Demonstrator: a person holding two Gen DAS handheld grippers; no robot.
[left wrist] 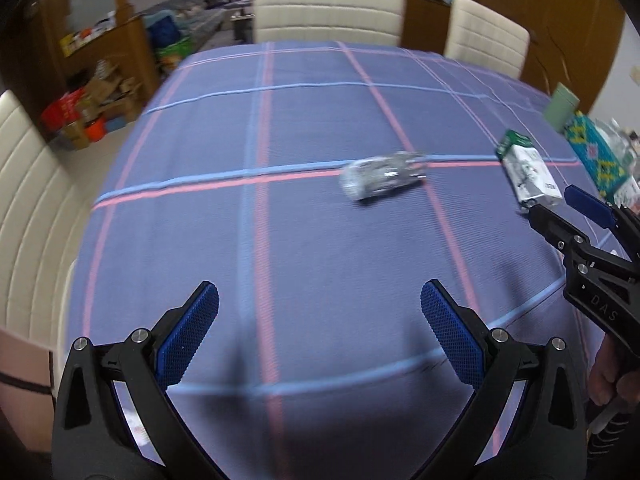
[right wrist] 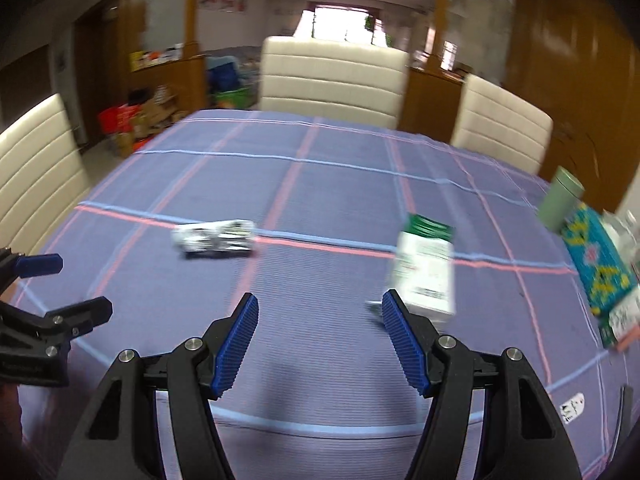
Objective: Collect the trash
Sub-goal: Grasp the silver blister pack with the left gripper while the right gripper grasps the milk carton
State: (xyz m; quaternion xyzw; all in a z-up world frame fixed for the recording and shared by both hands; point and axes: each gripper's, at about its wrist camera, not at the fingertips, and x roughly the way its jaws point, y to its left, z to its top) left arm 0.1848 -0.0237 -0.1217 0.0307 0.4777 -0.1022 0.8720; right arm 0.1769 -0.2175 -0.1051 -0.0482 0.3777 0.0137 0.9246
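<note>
Right wrist: right hand-held gripper [right wrist: 318,322] gapes above tablecloth [right wrist: 320,184], near carton [right wrist: 426,270].

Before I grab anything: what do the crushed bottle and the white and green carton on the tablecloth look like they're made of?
Crushed bottle: looks like thin clear plastic, glossy; it is see-through with bright glints and flattened creases. Motion blur leaves this tentative.

Carton: appears to be coated paperboard, smooth printed finish; flat faces, folded edges, white with a green top. Lettering is too blurred to read.

Both lie apart on the woven-looking tablecloth.
</note>
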